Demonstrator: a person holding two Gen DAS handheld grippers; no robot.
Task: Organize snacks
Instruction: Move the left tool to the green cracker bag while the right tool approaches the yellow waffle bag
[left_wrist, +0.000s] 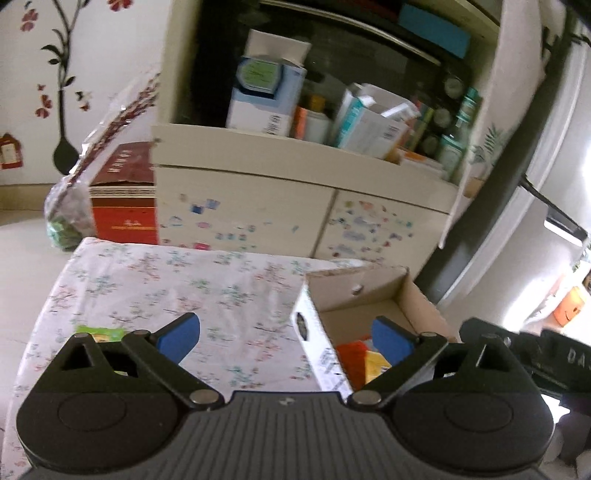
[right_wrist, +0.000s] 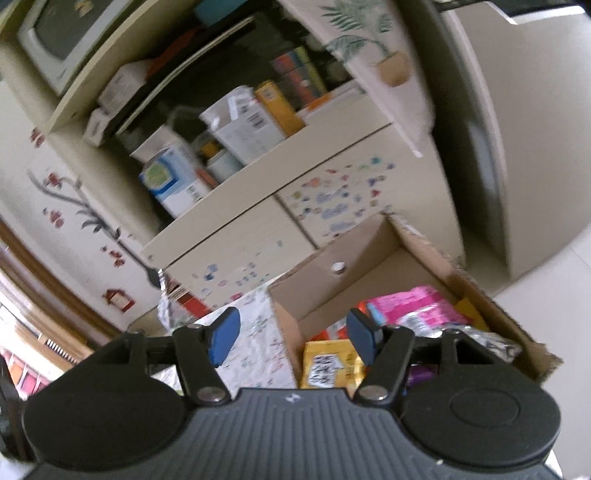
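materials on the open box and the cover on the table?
Open brown box: looks like corrugated cardboard, matte; raw tan inside, printed white outer wall, ragged torn rim. Floral white table cover: probably thin plastic or fabric sheet; creases show, sheen unclear through blur.

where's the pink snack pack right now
In the right wrist view, the pink snack pack lies inside the cardboard box, right of the yellow packet.

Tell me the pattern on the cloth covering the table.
The cloth is white with small pink and green blossom sprigs, clearest in the left wrist view.
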